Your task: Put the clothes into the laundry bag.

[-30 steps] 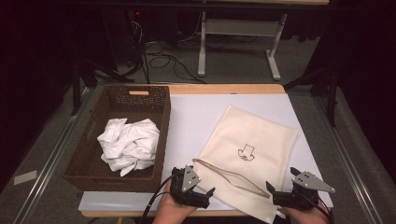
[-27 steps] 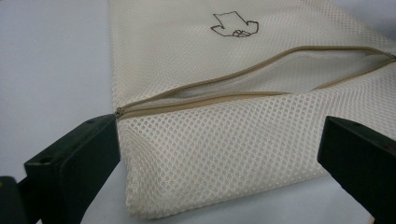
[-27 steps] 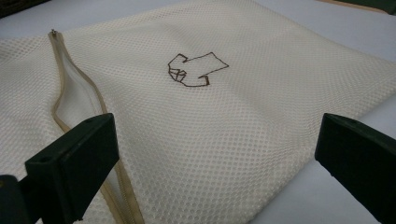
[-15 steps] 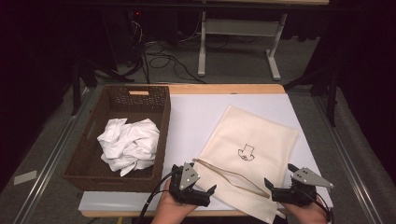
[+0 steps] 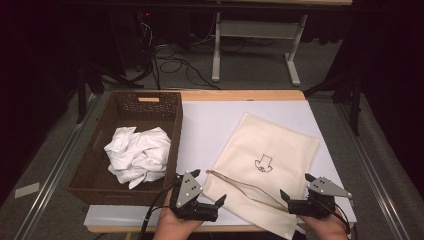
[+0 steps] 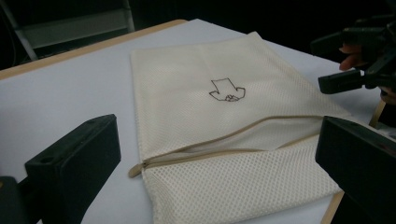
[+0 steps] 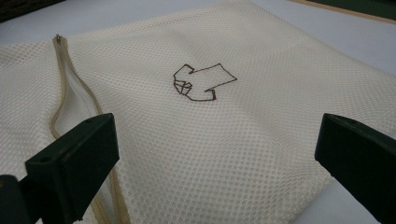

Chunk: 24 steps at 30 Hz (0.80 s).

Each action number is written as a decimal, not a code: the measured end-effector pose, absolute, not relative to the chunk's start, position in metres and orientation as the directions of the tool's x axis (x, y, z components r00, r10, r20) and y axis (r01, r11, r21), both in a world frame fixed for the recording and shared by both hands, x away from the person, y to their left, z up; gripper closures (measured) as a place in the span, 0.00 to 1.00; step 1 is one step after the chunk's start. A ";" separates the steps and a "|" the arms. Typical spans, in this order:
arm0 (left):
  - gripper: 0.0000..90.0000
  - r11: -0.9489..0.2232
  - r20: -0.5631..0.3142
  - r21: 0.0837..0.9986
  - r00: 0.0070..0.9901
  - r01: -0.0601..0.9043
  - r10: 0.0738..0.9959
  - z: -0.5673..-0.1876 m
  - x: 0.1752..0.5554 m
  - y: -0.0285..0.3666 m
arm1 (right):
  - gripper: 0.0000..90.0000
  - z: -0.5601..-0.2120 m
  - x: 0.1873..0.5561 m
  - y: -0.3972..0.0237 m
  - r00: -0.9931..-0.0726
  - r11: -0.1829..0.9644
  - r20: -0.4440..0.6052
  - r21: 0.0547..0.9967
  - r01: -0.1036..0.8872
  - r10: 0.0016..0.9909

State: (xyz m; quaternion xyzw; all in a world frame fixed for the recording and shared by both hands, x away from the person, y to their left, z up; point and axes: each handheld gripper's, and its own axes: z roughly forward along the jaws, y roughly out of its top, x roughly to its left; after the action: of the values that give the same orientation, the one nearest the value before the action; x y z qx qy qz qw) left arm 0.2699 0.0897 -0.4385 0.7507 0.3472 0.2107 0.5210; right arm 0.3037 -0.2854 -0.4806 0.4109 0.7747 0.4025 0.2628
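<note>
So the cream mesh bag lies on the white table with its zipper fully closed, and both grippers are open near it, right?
Not quite: the zipper on the mesh bag is open, gaping along its length, as the left gripper view shows. The left gripper and right gripper are indeed open beside it.

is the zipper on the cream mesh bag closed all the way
No, the tan zipper of the cream mesh laundry bag gapes open along most of its length in the left gripper view, its two edges spread apart.

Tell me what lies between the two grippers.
In the high view, the mesh bag's open zipper end spans between the left gripper and right gripper; nothing else lies there.
</note>
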 end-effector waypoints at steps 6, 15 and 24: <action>0.02 -0.175 -0.071 0.934 0.641 0.312 0.764 -0.428 0.269 0.109 | 0.00 -0.480 0.304 -0.284 -0.534 0.341 -0.070 0.837 0.428 0.842; 0.02 -0.153 -0.044 0.946 0.578 0.287 0.815 -0.420 0.268 0.134 | 0.00 -0.480 0.303 -0.283 -0.532 0.355 -0.092 0.837 0.416 0.841; 0.02 -0.137 -0.034 0.943 0.496 0.304 0.868 -0.418 0.269 0.171 | 0.00 -0.481 0.305 -0.283 -0.519 0.336 -0.080 0.842 0.421 0.851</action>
State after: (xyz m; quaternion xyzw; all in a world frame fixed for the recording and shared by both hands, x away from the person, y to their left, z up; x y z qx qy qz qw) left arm 0.2688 0.1708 -0.4176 0.7008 0.4180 0.2781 0.5067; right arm 0.3051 -0.2834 -0.4807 0.4114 0.7728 0.4032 0.2666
